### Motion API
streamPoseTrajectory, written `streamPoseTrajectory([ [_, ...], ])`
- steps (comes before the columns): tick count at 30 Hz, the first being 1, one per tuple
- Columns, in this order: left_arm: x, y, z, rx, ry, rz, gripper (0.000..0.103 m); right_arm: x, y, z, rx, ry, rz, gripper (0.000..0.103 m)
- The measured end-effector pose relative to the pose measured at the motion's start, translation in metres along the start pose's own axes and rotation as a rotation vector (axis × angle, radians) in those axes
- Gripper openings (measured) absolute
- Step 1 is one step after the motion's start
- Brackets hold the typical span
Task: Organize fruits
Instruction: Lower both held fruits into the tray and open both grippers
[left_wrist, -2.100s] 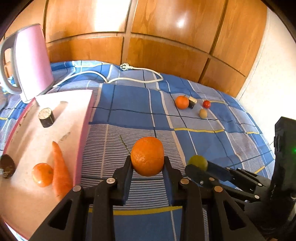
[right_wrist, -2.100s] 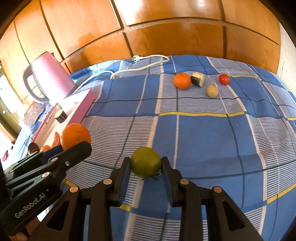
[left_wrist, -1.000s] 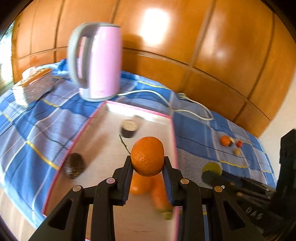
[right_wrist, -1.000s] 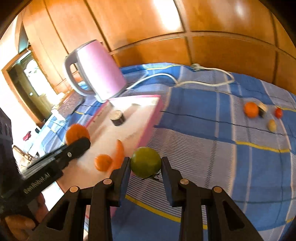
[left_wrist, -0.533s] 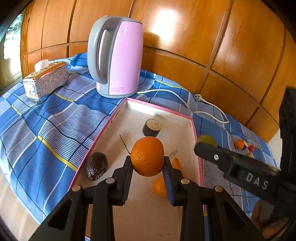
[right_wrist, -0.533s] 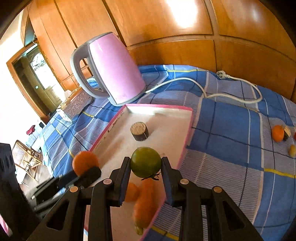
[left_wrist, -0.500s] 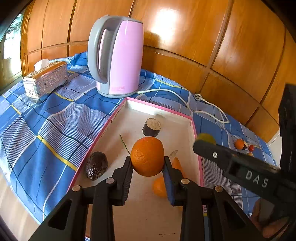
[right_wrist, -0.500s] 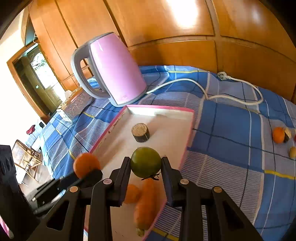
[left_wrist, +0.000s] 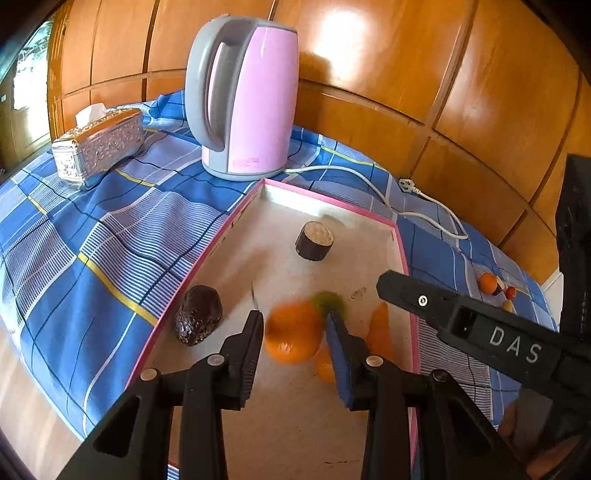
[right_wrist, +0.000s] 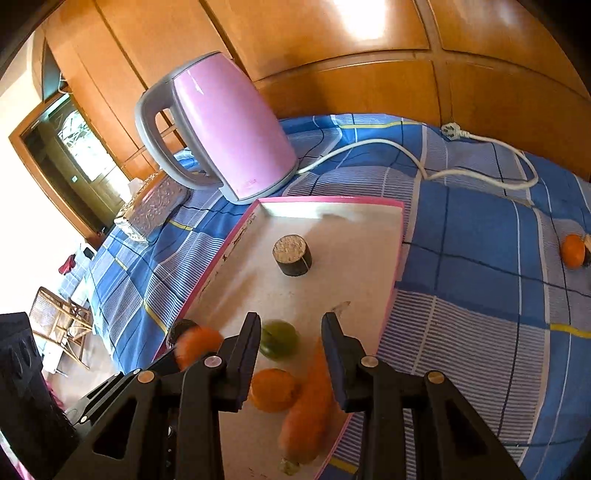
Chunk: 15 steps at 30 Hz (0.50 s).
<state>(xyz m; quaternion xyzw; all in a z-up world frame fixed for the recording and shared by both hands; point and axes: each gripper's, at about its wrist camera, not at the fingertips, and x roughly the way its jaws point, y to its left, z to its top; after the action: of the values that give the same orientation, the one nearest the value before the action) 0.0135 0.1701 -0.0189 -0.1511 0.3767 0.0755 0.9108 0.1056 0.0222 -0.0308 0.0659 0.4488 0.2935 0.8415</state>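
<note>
Two fruits in hand-over, both above the pink-rimmed tray (left_wrist: 207, 254).

Item 1: orange (left_wrist: 291, 334). It sits between the jaws of the left gripper (left_wrist: 293, 317), which have just been opening. The fruit is blurred and no longer looks pinched, so I read it as dropping free onto the tray floor. I judge it firm, fairly heavy for its size, with a pebbled skin that holds well. I would take it across its widest part. Being round, it will roll on landing.

Item 2: green fruit (right_wrist: 279, 343). It lies low between the jaws of the right gripper (right_wrist: 291, 323), with a clear gap on one side. I count those jaws as parted and the fruit as let go. Its skin looks smooth and glossy, so I judge it more slippery than the orange and possibly easy to bruise. A light squeeze across the middle should do.

Already in the tray:
- carrot (right_wrist: 310, 406)
- small orange (right_wrist: 273, 389), just beside the carrot
- avocado (left_wrist: 199, 319), against the rim
- dark round stub (left_wrist: 314, 245)

Outstanding: another orange (right_wrist: 572, 251) sits well apart on the blue checked cloth (right_wrist: 480, 229), with small items by it that I cannot make out.

Not mine to move: pink kettle (left_wrist: 251, 99) and tissue box (left_wrist: 98, 142).
</note>
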Motion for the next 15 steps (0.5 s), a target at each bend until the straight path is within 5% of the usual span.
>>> streamPoseTrajectory([
  [2,-0.003,-0.001,0.001,0.003,-0.015,0.005,0.044,-0.002,-0.002,-0.002,0.008,-0.002,-0.002,0.035],
  [15,-0.012,-0.006,-0.001,0.007,-0.037,0.004,0.045,-0.027,-0.021,-0.021,0.057,-0.043,-0.056,0.035],
])
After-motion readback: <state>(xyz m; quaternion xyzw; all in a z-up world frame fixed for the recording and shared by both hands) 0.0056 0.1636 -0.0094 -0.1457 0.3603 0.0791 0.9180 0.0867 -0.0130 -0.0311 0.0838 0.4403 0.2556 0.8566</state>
